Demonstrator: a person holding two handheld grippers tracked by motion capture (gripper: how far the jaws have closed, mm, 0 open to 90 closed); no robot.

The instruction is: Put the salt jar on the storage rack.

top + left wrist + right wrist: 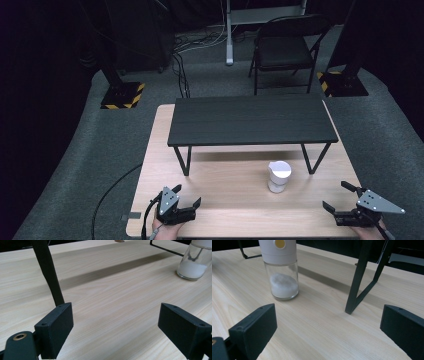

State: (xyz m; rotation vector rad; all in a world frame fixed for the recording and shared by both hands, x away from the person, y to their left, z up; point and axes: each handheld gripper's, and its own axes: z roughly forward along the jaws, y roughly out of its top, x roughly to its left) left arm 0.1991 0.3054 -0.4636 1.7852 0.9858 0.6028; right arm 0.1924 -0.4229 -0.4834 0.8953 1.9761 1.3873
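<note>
Left tongs wide apart and empty at the near table edge, right tongs wide apart and empty too, salt jar upright farther back, just before the black shelf.

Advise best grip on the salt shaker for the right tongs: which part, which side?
Take the salt shaker by its clear glass body, just below the white cap, jaws level across the cylinder. It stands upright and free on the table, salt only in the bottom. The right tongs, open, probably do best coming from the person's side; the black shelf stands behind it.
</note>
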